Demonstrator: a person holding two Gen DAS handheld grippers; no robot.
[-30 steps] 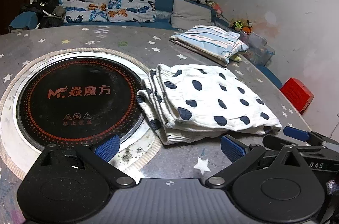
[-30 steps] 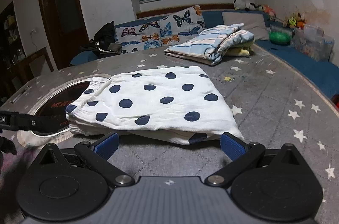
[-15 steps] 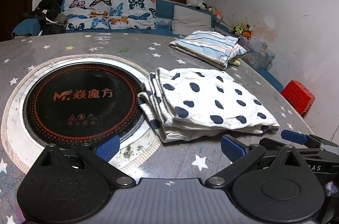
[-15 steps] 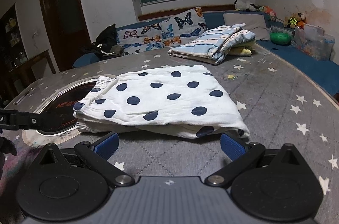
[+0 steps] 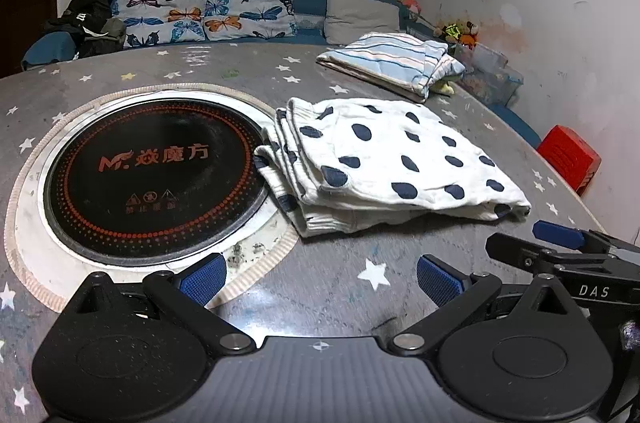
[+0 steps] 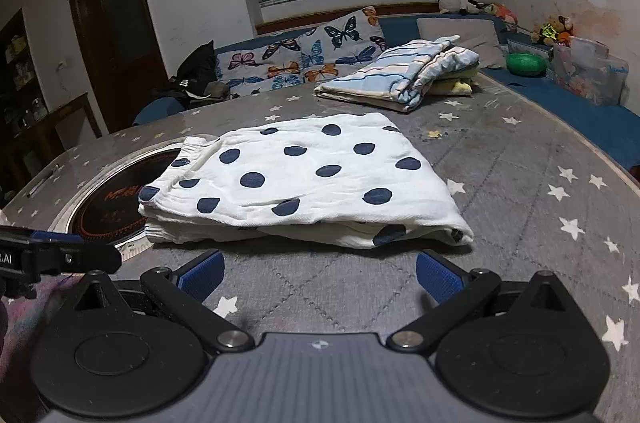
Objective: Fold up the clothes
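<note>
My left gripper (image 5: 320, 273) sits low at the bottom of its frame, level over the table (image 5: 340, 287), fingers spread wide with nothing between them. Its blue pads (image 5: 202, 277) point at the gap between the cooktop (image 5: 152, 179) and the polka-dot cloth (image 5: 392, 159); neither pad touches either one. My right gripper (image 6: 320, 273) is posed the same way in its own frame: low, level, wide apart and holding nothing, its pads just short of the cloth's near edge.

Each gripper shows in the other's view. The right gripper (image 5: 560, 247) comes in from the lower right of the left frame, with "DAS" in white on its black body. The left gripper (image 6: 56, 257) enters at the lower left edge of the right frame, with the letters "AI" readable at the cut-off edge.

The polka-dot cloth (image 6: 304, 179) lies folded in the middle of both frames, white with dark blue dots, its layered edge beside the cooktop and overlapping its pale rim. The cooktop's black glass carries an orange "M" logo and Chinese characters, with small warning symbols and a line of print below that I cannot read. A striped cloth (image 5: 392, 63) lies folded further back on the table, upper right of centre, well apart from the dotted one.
</note>
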